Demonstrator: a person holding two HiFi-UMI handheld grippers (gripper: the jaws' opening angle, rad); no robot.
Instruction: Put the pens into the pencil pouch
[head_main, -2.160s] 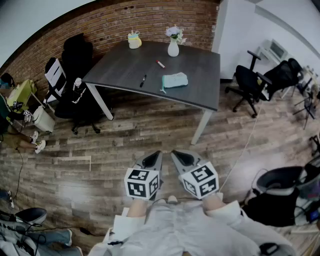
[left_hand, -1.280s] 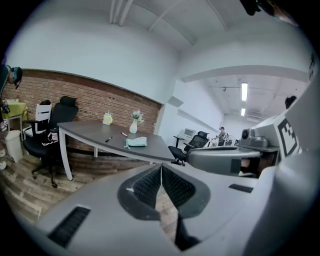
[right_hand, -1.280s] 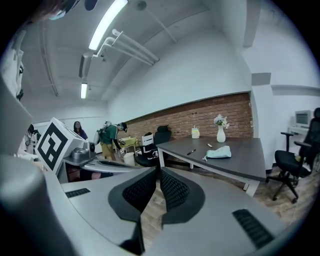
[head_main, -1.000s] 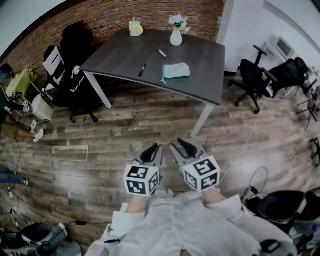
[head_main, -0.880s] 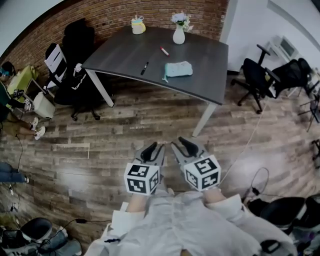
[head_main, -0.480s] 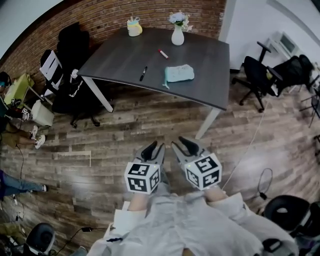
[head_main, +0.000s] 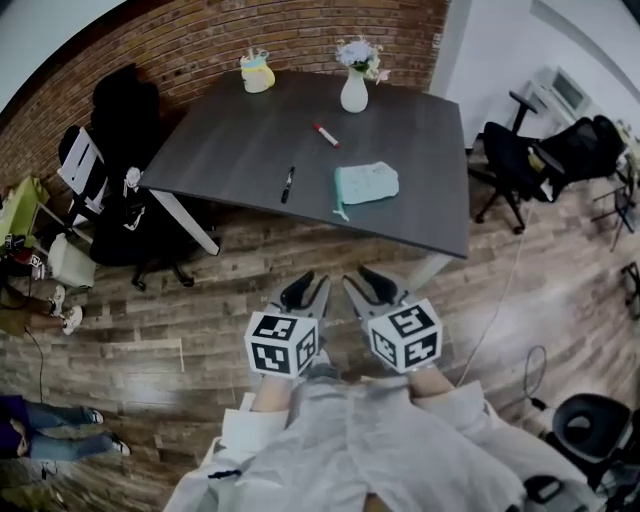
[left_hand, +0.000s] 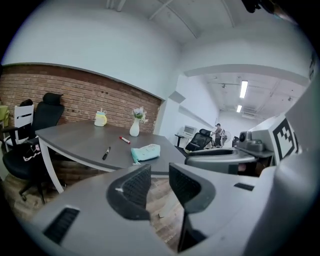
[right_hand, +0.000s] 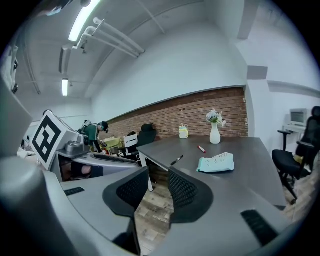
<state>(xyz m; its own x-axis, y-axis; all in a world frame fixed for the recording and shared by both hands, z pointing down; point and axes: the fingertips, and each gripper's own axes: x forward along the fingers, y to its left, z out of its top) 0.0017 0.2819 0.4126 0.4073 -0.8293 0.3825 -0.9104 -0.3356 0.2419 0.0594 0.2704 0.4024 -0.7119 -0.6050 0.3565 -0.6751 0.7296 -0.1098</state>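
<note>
Holding the left gripper (head_main: 305, 290) and the right gripper (head_main: 366, 284) side by side over the wooden plank floor (head_main: 200, 290), just short of the dark grey table (head_main: 230, 150). Showing both pairs of jaws apart and empty, the left just opened. Leaving the mint-green fabric pencil pouch (head_main: 366, 184) near the table's near edge, with the slim black pen (head_main: 288, 184) to its left and the red pen (head_main: 325, 134) farther back, all apart.

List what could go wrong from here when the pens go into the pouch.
The black pen lies near the table's front edge; a nudge may roll it off. The red pen lies close to the vase, which a careless reach might tip. Whether the pencil pouch is open cannot be seen; a shut one would block the pens.
</note>
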